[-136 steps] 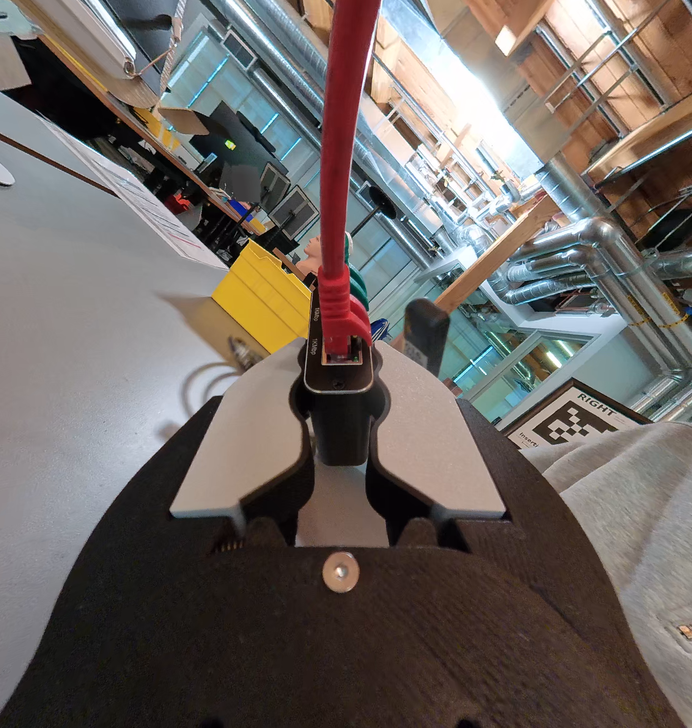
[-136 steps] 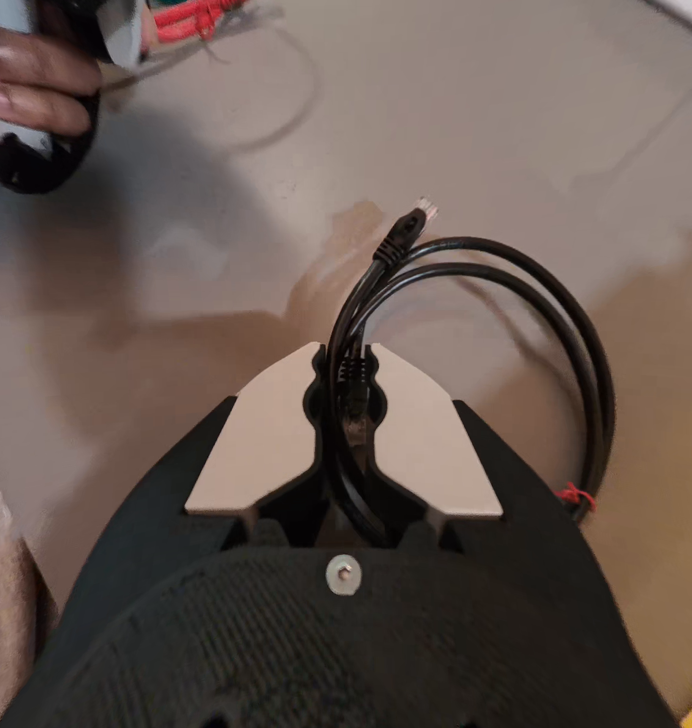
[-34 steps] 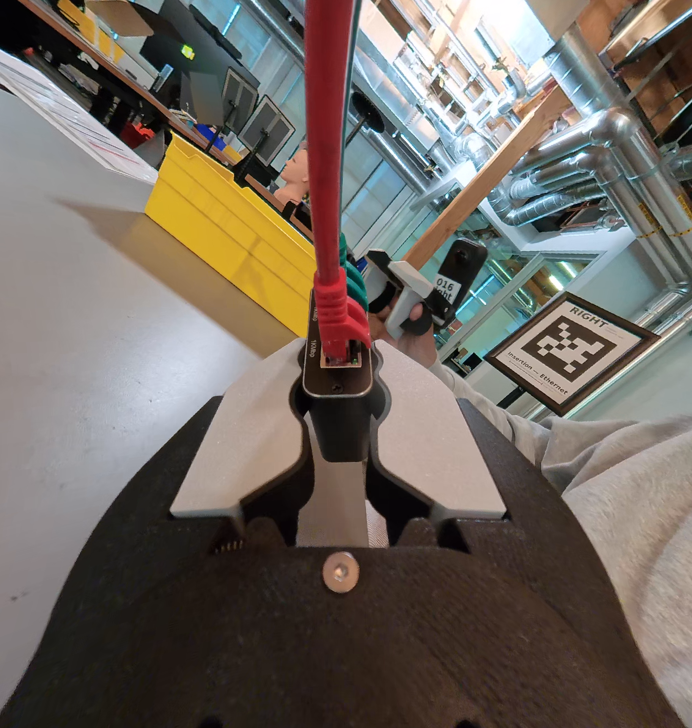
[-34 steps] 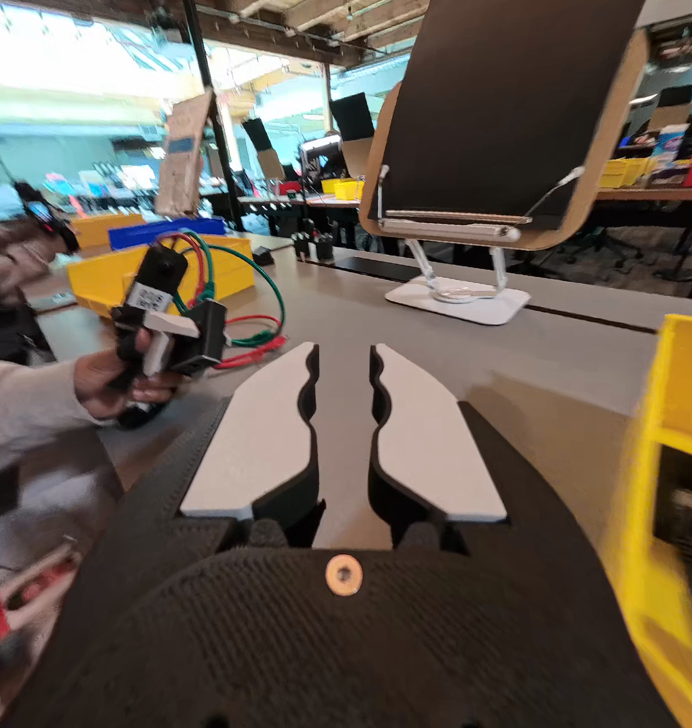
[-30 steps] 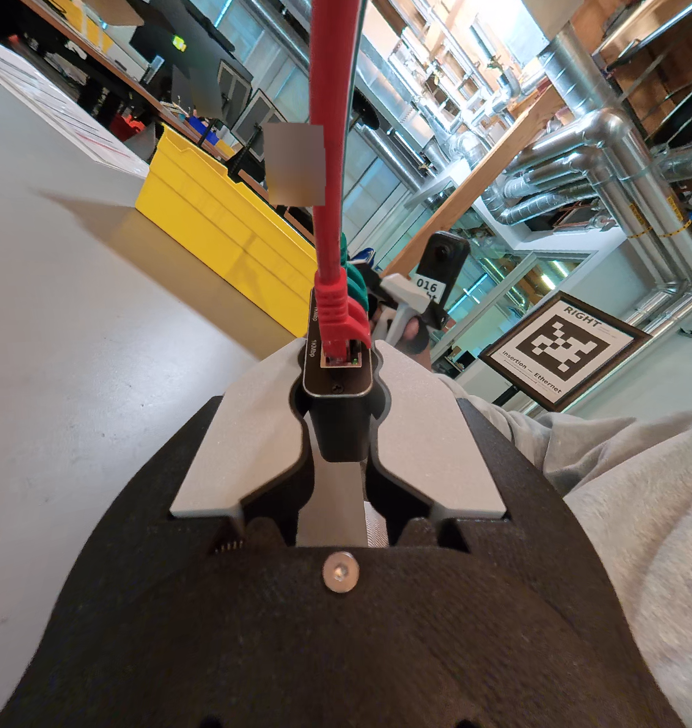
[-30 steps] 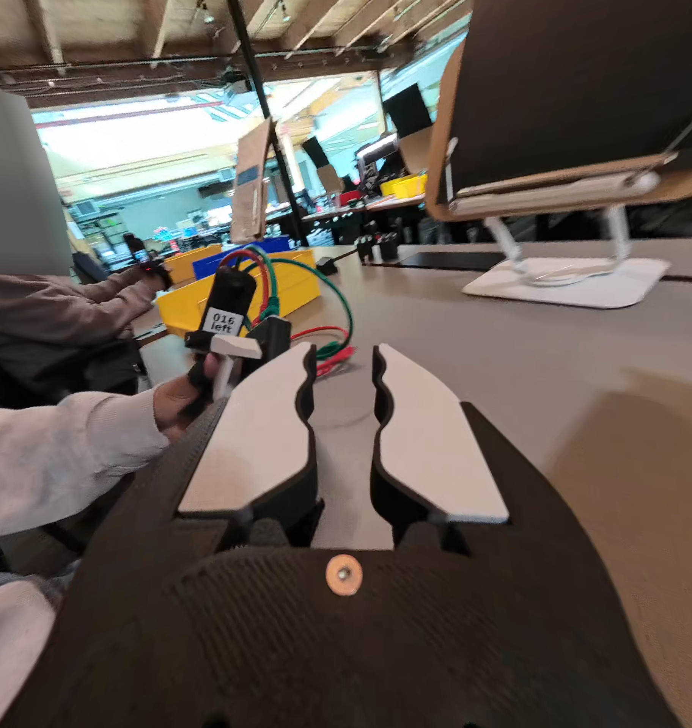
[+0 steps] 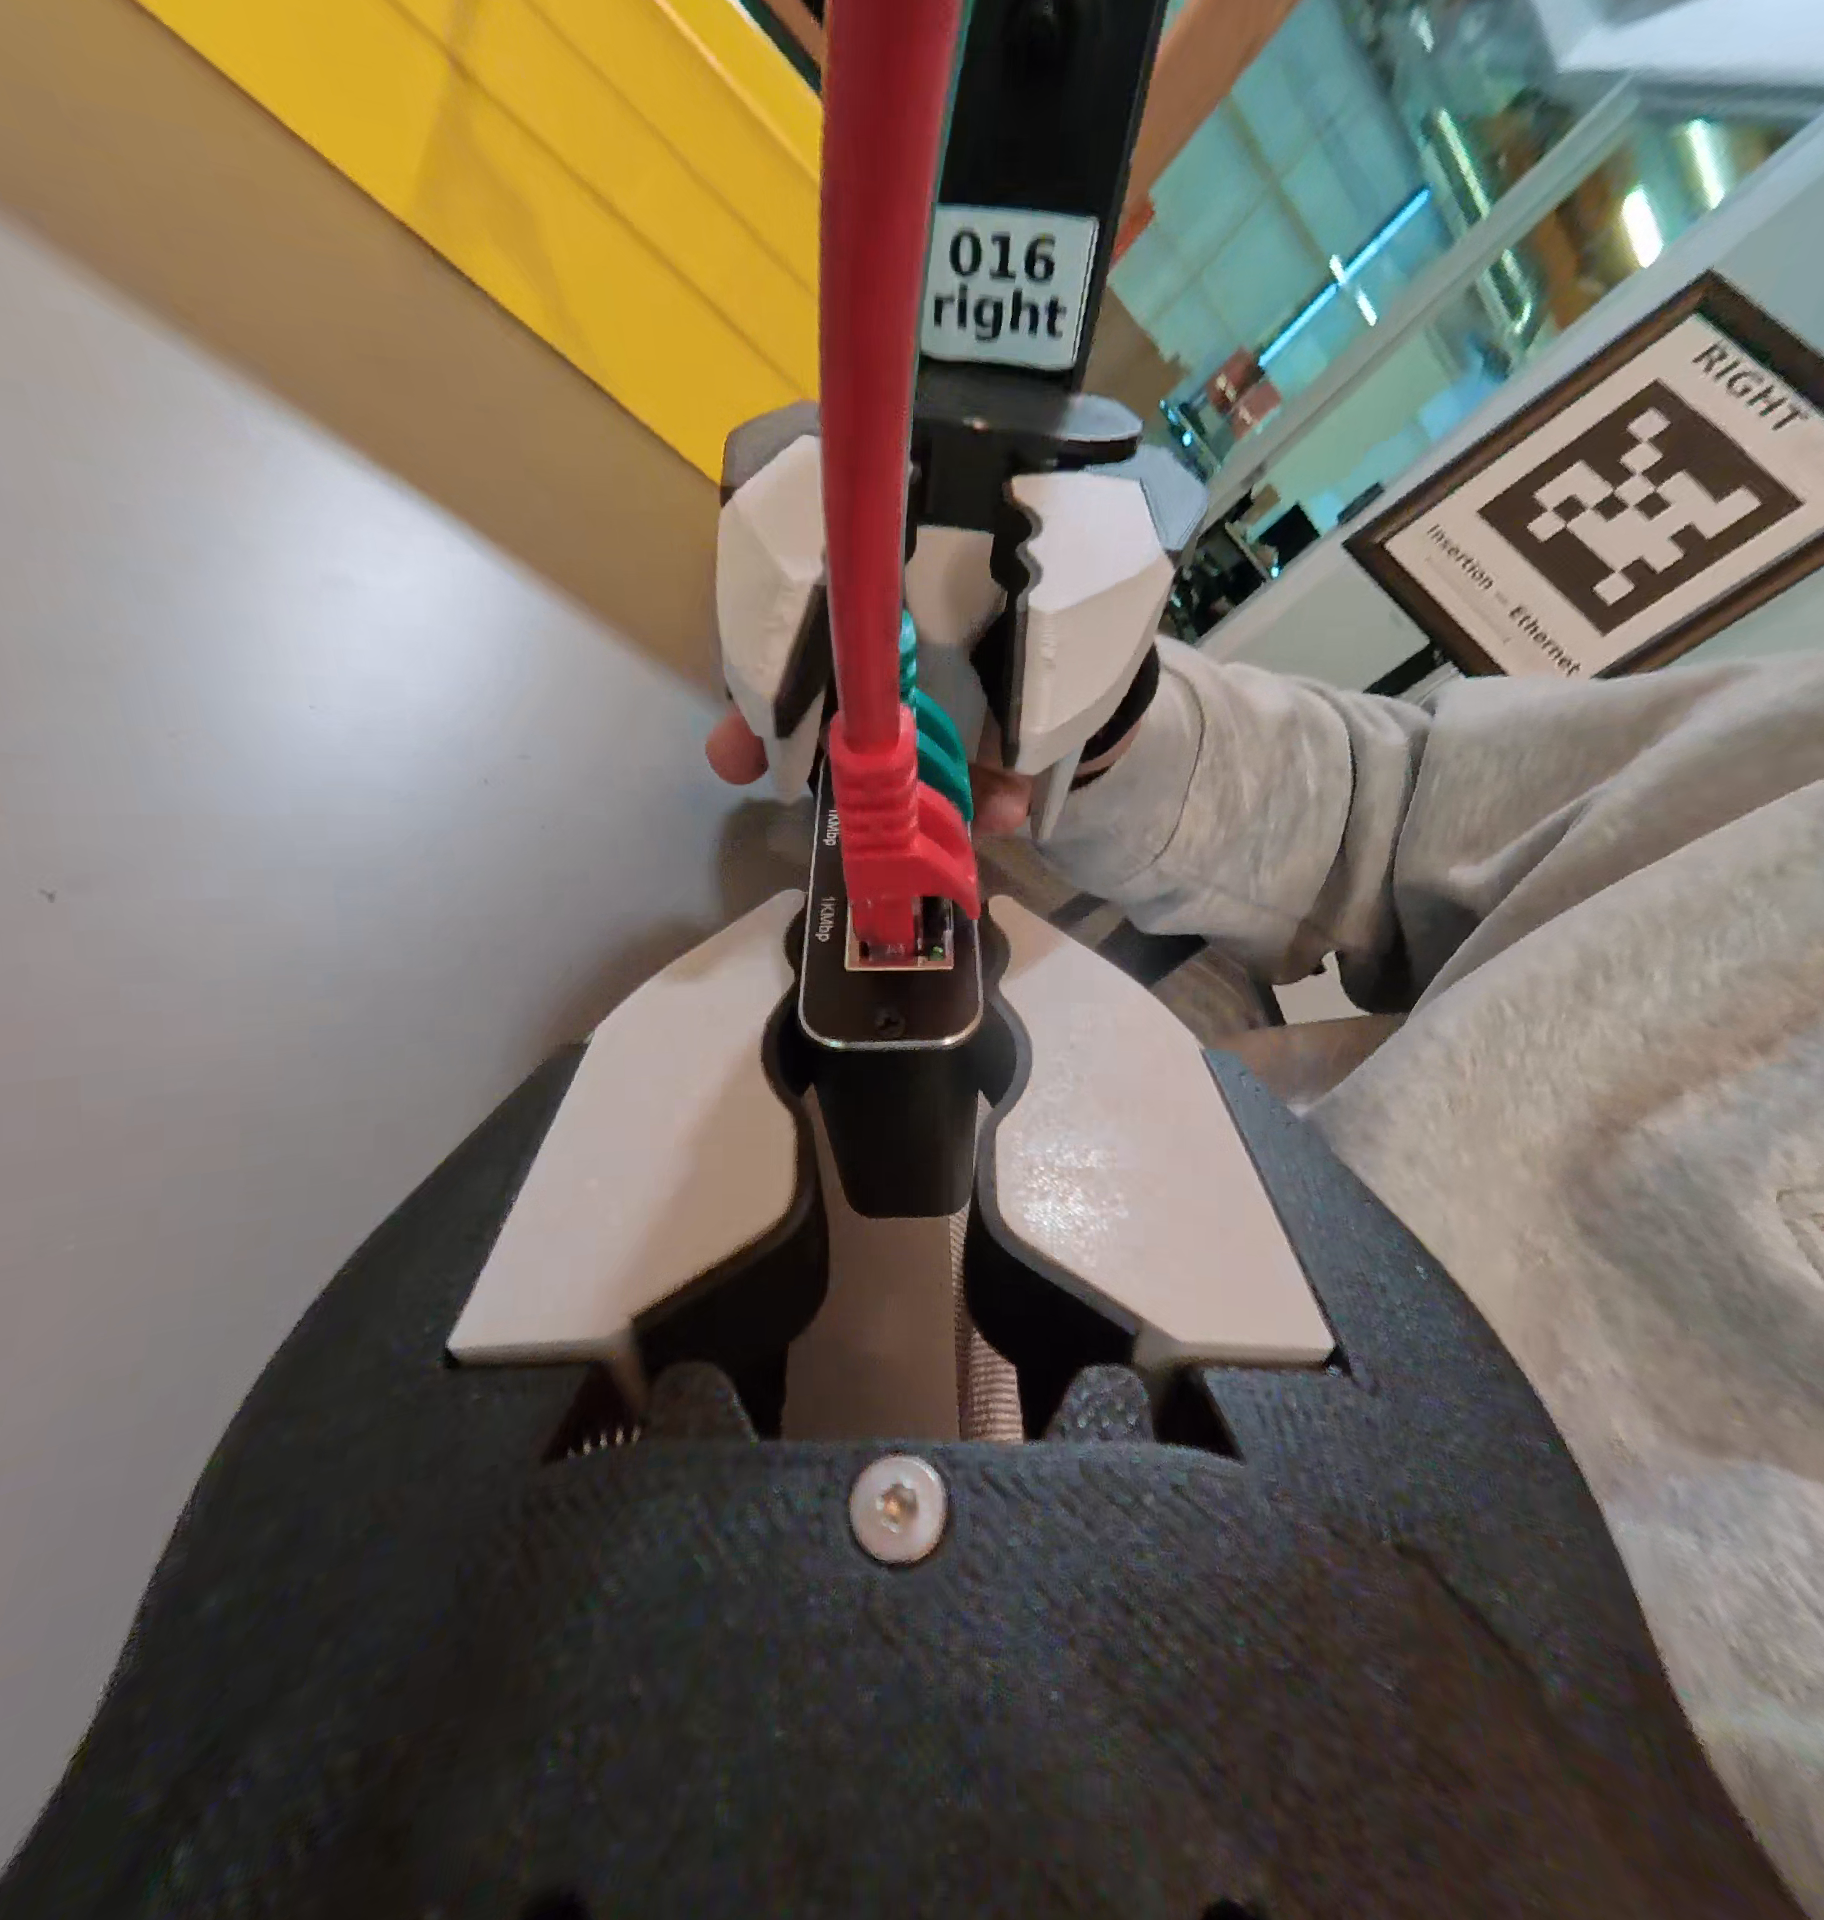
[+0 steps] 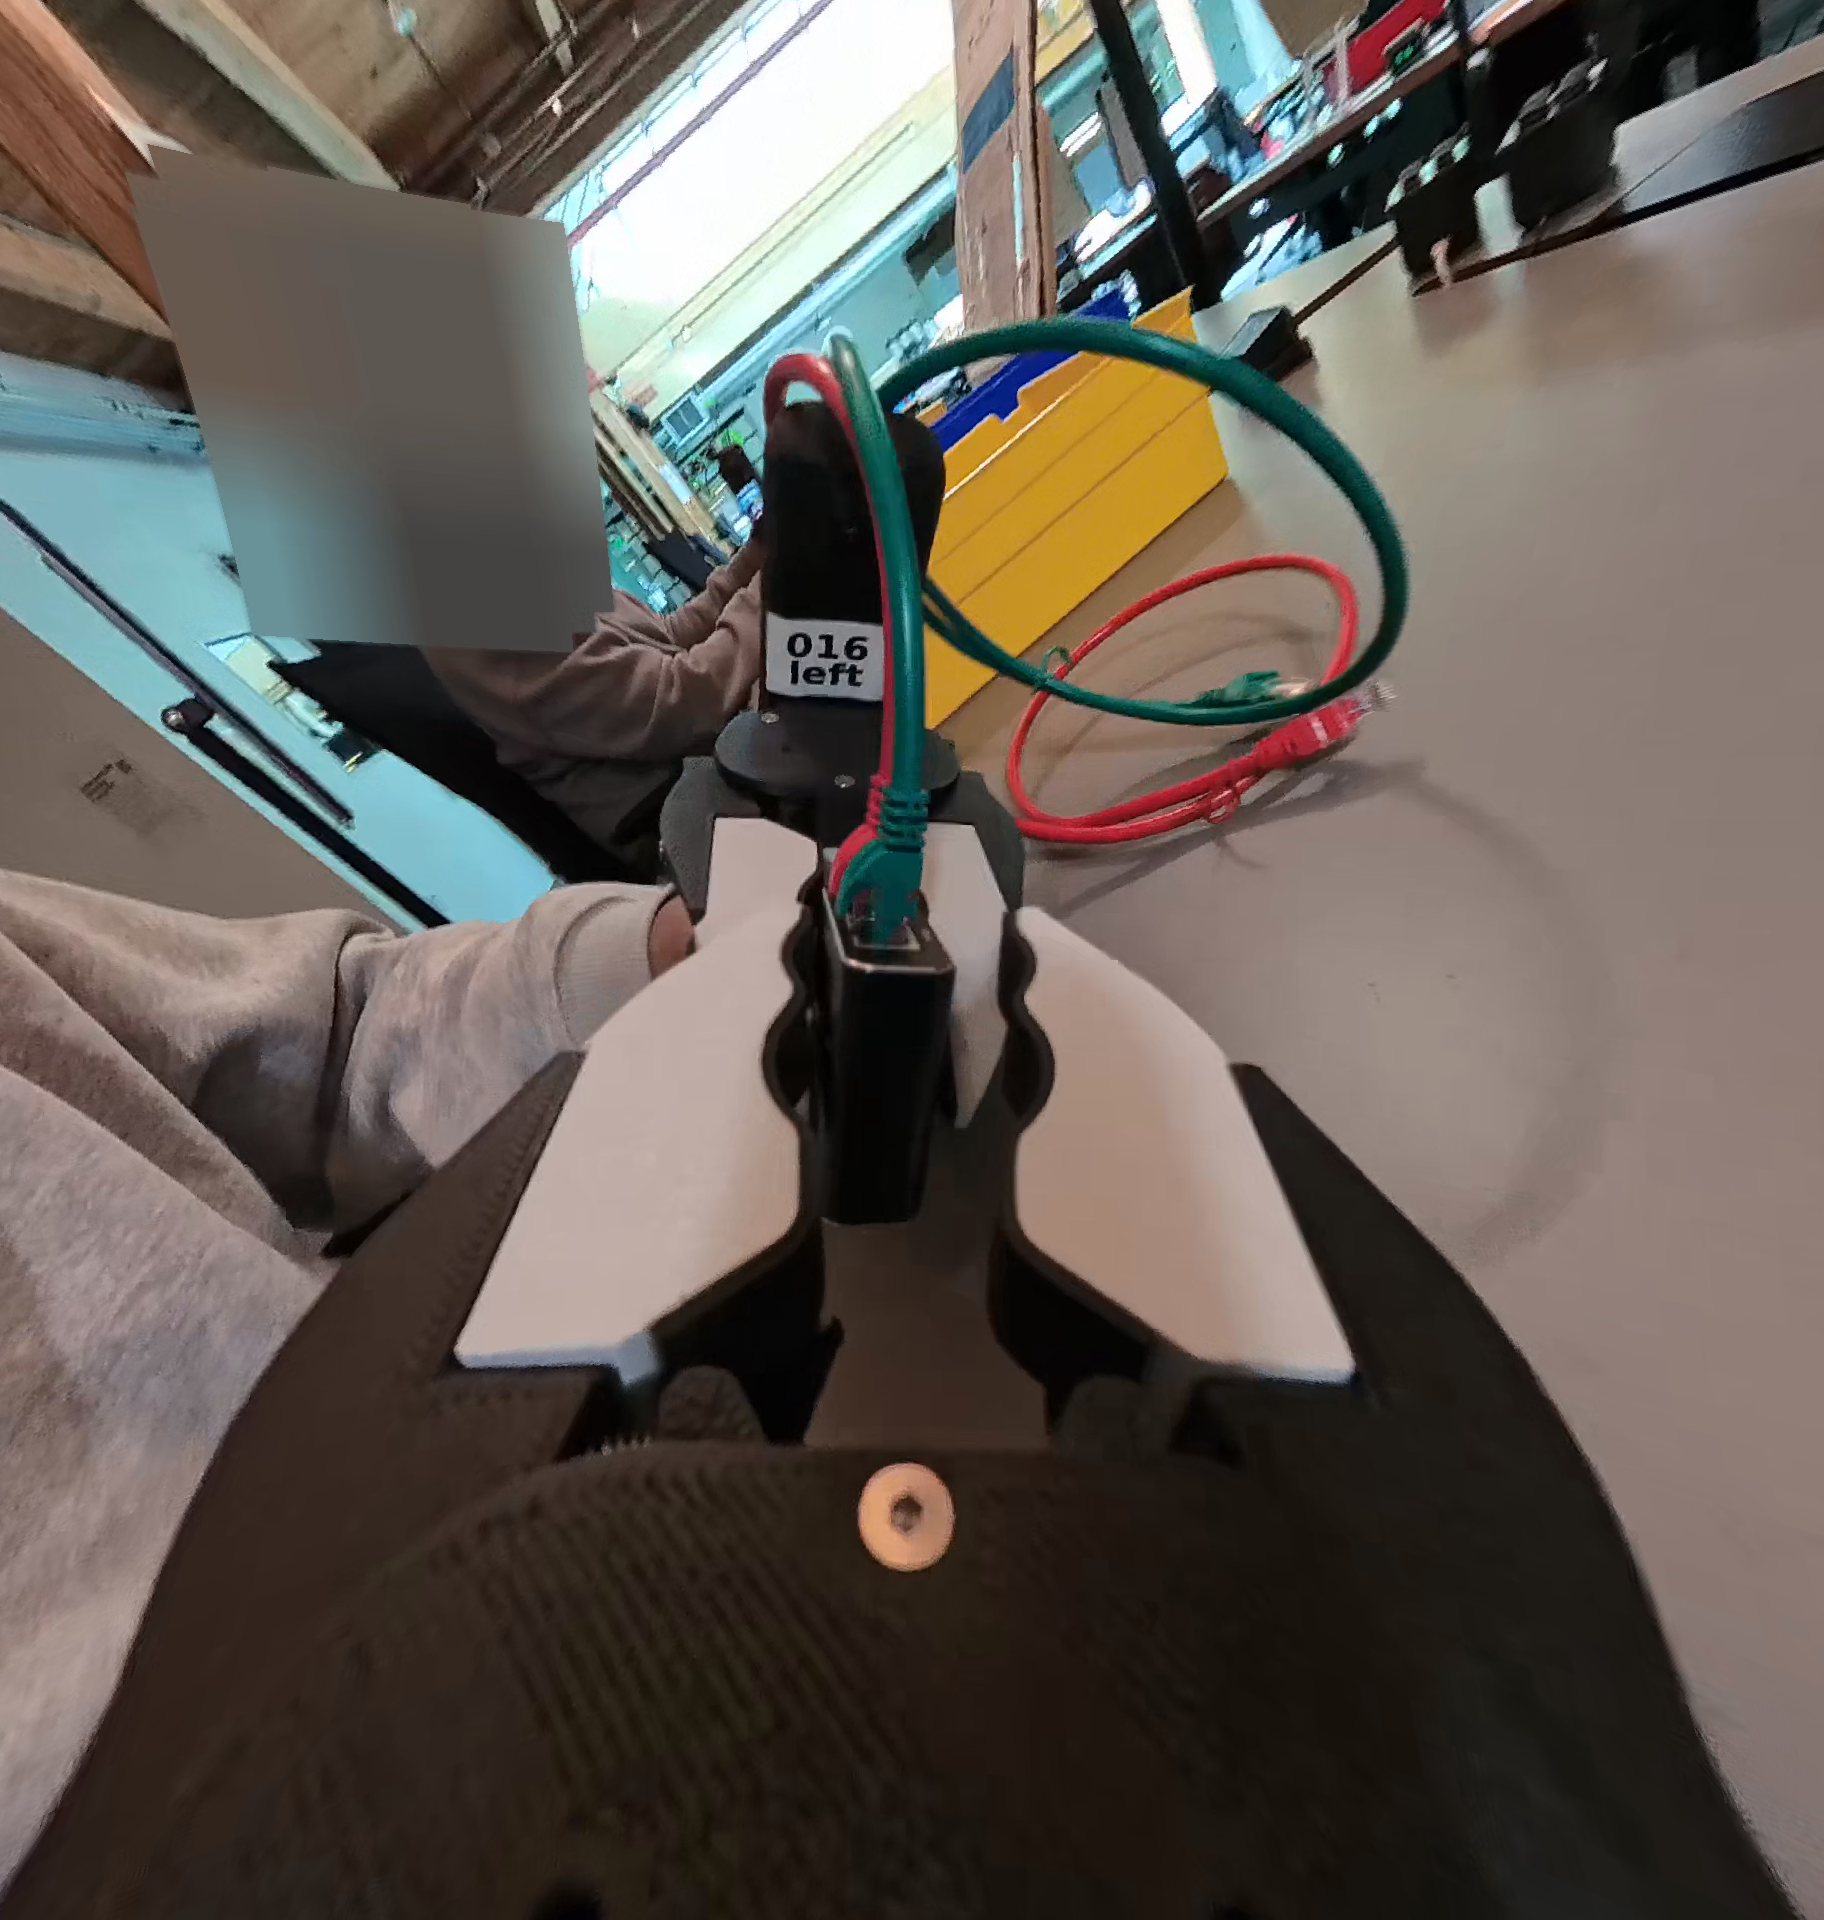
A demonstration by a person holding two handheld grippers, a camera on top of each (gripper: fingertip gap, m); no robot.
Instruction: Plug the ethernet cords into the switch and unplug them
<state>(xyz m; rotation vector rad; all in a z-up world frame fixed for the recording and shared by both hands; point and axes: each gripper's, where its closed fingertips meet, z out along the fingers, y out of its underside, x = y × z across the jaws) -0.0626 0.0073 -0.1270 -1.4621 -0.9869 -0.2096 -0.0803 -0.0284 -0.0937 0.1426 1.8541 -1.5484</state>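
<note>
Since a second ago the right gripper [image 7: 949, 665] has closed in from well apart until it faces the left gripper [image 7: 892, 971] nose to nose, its fingers set wide on either side of the switch [image 7: 892, 1023] without pinching it. At the left of the left wrist view lies bare grey bench [image 7: 212, 831], with a yellow bin [image 7: 534, 197] at upper left. At centre, the left gripper's jaws are clamped on the black switch, held upright. A red cord [image 7: 866, 416] and, behind it, a green cord [image 7: 929, 727] sit plugged into its top ports. At right, a grey sleeve [image 7: 1407, 831] reaches across. In the right wrist view both cords arch rightward, their free plugs lying on the bench.
</note>
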